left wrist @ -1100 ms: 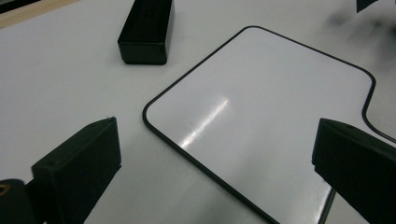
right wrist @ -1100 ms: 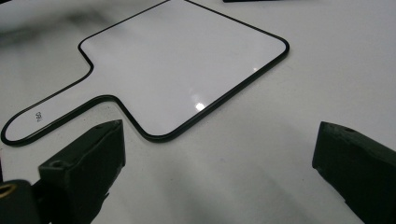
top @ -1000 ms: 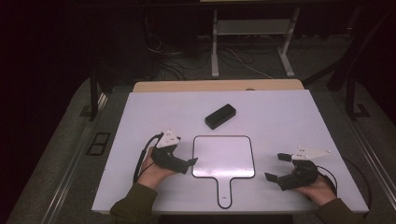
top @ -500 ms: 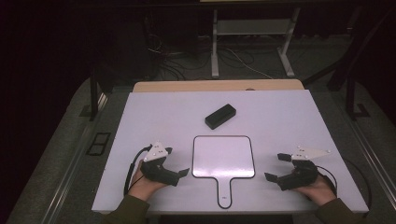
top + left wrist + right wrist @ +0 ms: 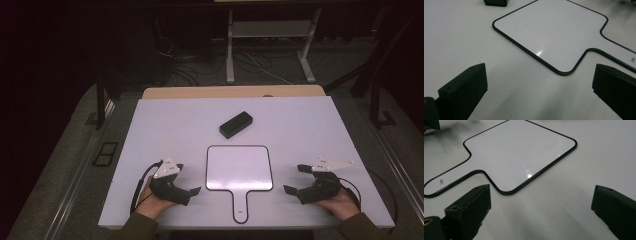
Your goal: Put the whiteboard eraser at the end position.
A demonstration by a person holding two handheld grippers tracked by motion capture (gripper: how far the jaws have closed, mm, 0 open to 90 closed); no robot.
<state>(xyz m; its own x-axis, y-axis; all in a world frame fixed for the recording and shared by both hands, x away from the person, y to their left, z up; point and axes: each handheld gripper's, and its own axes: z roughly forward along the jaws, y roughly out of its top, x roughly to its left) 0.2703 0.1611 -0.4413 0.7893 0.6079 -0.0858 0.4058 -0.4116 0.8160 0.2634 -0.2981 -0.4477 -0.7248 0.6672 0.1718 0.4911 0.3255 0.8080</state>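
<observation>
A paddle-shaped whiteboard (image 5: 239, 167) with a black rim lies flat at the middle of the white table (image 5: 165, 125), its handle pointing at the front edge. A black eraser block (image 5: 235, 124) rests behind it. My left gripper (image 5: 186, 179) sits left of the board, open, jaws aimed at the board's near left corner and apart from it. My right gripper (image 5: 295, 178) mirrors it on the right, also open and holding nothing. The left gripper view has the whiteboard (image 5: 554, 32) ahead of the open left gripper (image 5: 539, 92). The right gripper view has the whiteboard (image 5: 519, 150) beyond the open right gripper (image 5: 541, 207).
A wooden tabletop edge (image 5: 230, 92) runs behind the white table. Farther back, metal stand legs (image 5: 230, 50) and loose cables (image 5: 175, 55) sit on the dark floor. Bare white surface lies left and right of the board.
My left gripper has drawn back from the board's left edge toward the front of the table. The right gripper, board and eraser have stayed put.
</observation>
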